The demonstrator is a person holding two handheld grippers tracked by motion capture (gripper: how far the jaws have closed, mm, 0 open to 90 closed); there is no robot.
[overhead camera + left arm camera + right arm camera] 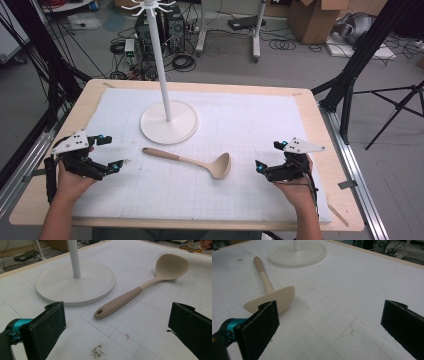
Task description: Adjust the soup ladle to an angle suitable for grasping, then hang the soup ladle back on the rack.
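A white gridded mat is covering my table, cables lying behind. I am resting both hands low, left gripper and right gripper gaping wide, beside the ladle.

A white stand rests on the far left part of the worktop, its round flat base lying on the white gridded mat and its slim pole rising upright to a ring of short hooks at the top. The mat covers nearly all of the pale wooden worktop. On the floor beyond lie tangled black cables, a cardboard box and black tripod legs.
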